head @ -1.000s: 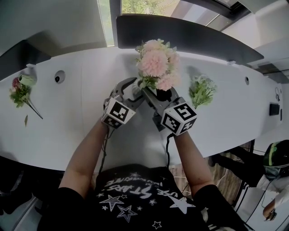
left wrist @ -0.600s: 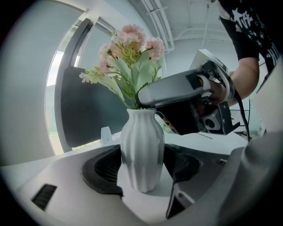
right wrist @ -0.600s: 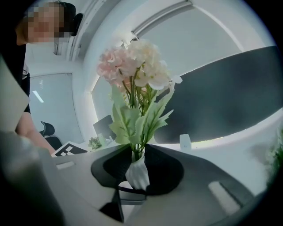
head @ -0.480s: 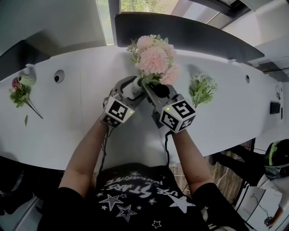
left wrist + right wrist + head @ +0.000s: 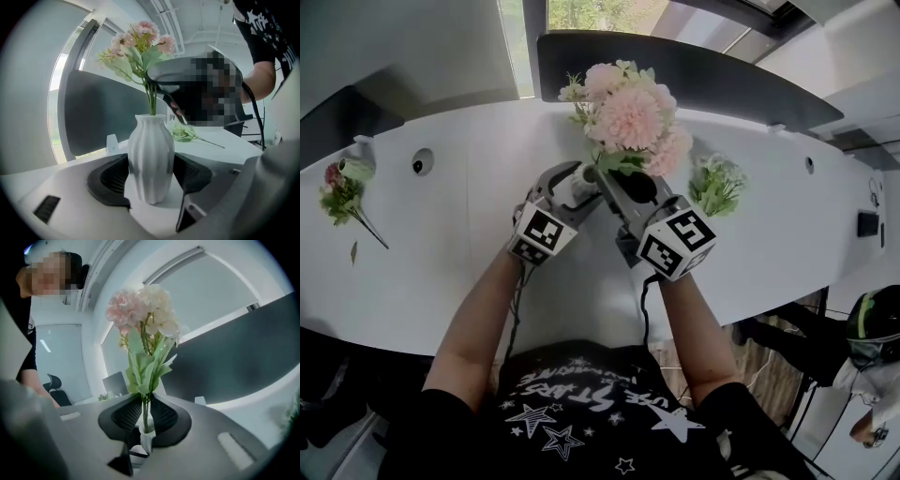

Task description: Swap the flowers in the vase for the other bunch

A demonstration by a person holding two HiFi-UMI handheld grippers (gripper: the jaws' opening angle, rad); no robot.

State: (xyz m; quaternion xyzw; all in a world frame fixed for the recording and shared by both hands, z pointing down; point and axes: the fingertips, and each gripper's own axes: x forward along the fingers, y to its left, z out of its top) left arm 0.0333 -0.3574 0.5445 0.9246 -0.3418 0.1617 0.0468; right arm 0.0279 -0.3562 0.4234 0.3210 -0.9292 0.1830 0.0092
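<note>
Left gripper (image 5: 569, 186): its fingers (image 5: 112, 176) are spread wide around the body of the white ribbed vase (image 5: 151, 154), one pad against each side, clasping it upright on the worktop (image 5: 459, 253).
Right gripper (image 5: 611, 186): its fingers (image 5: 164, 416) have just been closing and now pinch the green stems (image 5: 145, 404) just above the vase mouth.
Pink flower bunch (image 5: 628, 112): it stands upright between the right fingers, the blooms above both grippers. The stems' lower ends sit inside the vase neck.
Other bunch (image 5: 715, 187): white and green, lying flat on the worktop to the right of the vase, near it but apart.
Small bunch (image 5: 342, 192): lying at the worktop's far left, well apart.
In the way: the two grippers crowd the vase, the right one crossing just above the left one's fingers.
Behind: a dark partition panel (image 5: 694, 75) runs along the worktop's far edge.
</note>
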